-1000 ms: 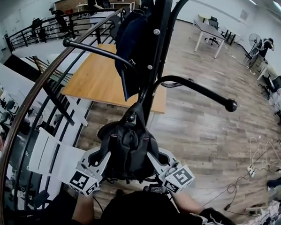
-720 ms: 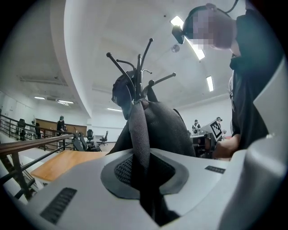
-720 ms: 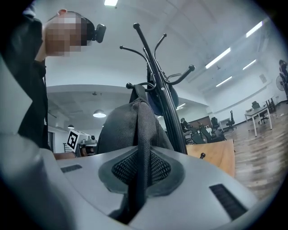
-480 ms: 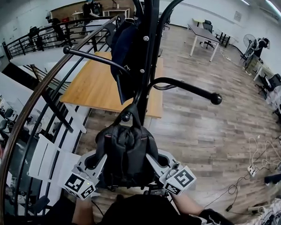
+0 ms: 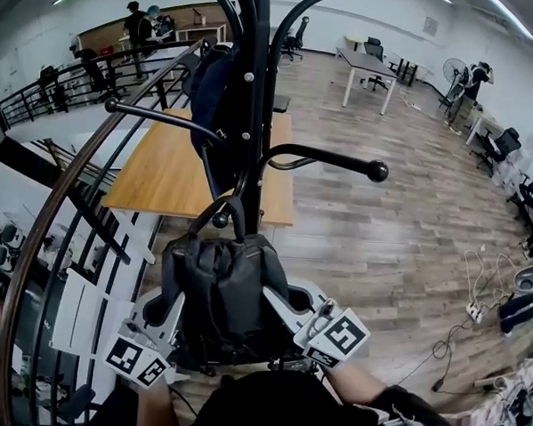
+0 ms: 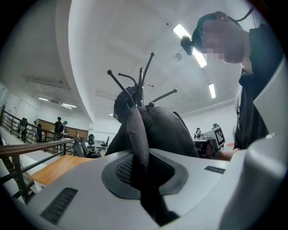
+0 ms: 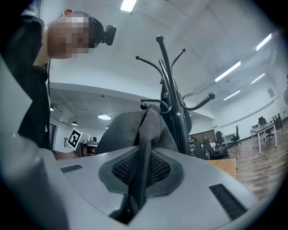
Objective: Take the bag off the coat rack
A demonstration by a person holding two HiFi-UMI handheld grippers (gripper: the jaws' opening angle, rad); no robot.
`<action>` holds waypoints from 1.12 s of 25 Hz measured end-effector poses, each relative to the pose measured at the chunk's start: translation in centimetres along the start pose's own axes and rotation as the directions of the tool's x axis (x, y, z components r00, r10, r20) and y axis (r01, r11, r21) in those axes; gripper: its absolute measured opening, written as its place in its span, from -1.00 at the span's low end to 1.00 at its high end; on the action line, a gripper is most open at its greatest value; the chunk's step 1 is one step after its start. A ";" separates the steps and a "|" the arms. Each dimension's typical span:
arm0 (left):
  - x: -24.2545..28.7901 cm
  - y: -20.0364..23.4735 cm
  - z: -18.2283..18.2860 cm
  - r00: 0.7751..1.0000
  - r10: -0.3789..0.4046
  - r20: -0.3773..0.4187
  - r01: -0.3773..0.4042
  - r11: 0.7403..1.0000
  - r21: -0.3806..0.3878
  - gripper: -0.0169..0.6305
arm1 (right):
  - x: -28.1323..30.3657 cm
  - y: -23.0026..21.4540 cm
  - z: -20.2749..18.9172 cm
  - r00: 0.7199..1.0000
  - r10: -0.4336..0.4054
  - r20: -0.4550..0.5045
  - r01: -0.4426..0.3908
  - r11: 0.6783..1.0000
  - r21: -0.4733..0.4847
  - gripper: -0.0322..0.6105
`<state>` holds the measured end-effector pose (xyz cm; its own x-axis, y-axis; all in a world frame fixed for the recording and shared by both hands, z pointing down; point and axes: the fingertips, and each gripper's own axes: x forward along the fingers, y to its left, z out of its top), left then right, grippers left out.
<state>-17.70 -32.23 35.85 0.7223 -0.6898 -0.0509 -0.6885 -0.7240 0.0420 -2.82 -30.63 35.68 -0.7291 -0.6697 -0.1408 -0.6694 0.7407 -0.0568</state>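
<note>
Two straps are pinched: the left gripper, its jaws closing, clamps the left strap, and the right gripper grips the right strap. Between both grippers hangs the black bag, its top loop arching over a low hook just ahead on the coat rack.

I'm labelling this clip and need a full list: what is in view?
backpack: one, black, low on the coat rack, top loop at a hook
coat rack: one, black, upright, centre
dark bundle: one, navy, hung higher on the rack; coat or bag unclear
table: one, wooden, behind the rack
railing: one, black, curving along the left
desk: one, white, far back
cables: several, white and black, floor at right
left gripper: one, grey, jaws closing with a strap between them
right gripper: one, grey, clamped on another strap
</note>
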 end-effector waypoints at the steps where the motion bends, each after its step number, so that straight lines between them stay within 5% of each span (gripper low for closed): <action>1: -0.2 -0.1 0.4 1.000 0.000 0.008 0.000 1.000 0.001 -0.82 | 0.0 0.1 0.4 1.000 0.003 0.007 -0.003 1.000 -0.005 -0.75; 20: -2.4 -4.0 9.0 0.994 -0.008 0.113 -0.006 0.992 0.125 -0.82 | -1.2 2.1 8.6 0.986 0.077 0.151 -0.068 0.996 -0.064 -0.75; 24: -2.6 -5.2 9.2 0.996 0.025 0.087 -0.041 0.982 0.187 -0.82 | -1.9 2.1 8.8 0.986 0.085 0.146 -0.077 0.995 -0.065 -0.75; 28: -2.8 -6.0 7.9 0.997 0.050 0.061 -0.060 0.984 0.169 -0.82 | -2.5 1.8 7.7 0.985 0.112 0.131 -0.106 0.993 -0.054 -0.75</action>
<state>-16.11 -25.91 27.90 0.6814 -0.7237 -0.1096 -0.7318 -0.6702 -0.1239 -1.12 -27.25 28.30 -0.7749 -0.5694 -0.2745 -0.5948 0.8038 0.0117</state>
